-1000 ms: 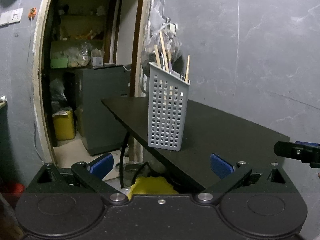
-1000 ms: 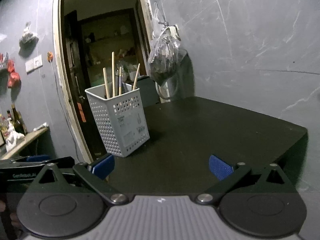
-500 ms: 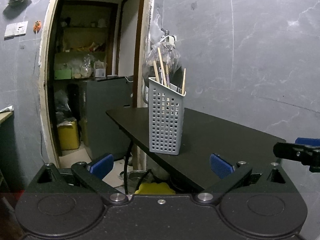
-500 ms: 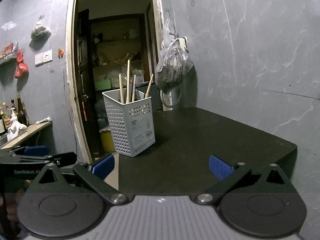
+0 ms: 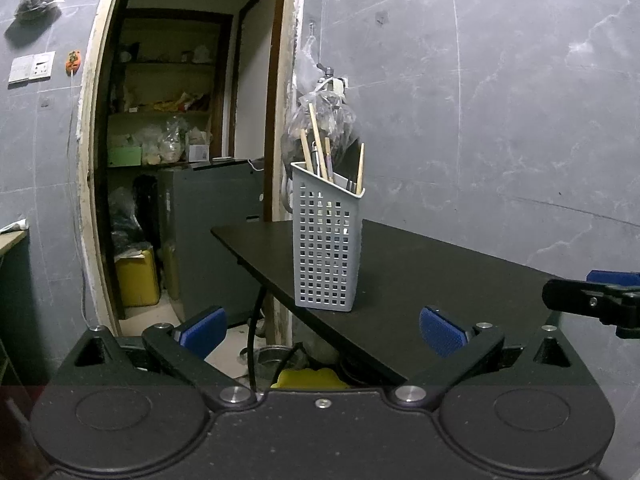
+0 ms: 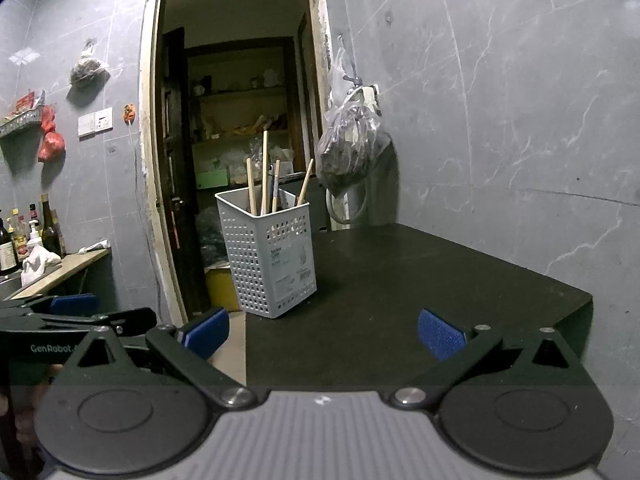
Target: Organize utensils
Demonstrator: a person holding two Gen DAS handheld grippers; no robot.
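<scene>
Utensils (image 5: 320,148) stand handle-up in a grey perforated basket (image 5: 326,248), which sits upright on the black tabletop (image 5: 440,280) near its left edge, toward the doorway (image 5: 180,140). From the right wrist view the same basket (image 6: 268,256) shows a label on its side, with several wooden sticks and a darker handle (image 6: 264,176) poking above its rim; the tabletop (image 6: 400,280) around it is bare. The left tool (image 5: 322,326) hovers low in front of the tabletop's near corner, its blue-padded fingers (image 5: 202,326) spread wide with nothing between them. The right tool (image 6: 324,330) hangs over the near edge of the tabletop, also spread wide and holding nothing, its blue pads (image 6: 440,334) well apart from the basket. Each tool shows in the other's view: the right one (image 5: 592,300) at the far right edge, the left one (image 6: 76,318) low on the left. A plastic bag (image 6: 352,148) hangs on the grey wall behind the tabletop. Bottles (image 6: 24,232) stand on a counter at far left.
</scene>
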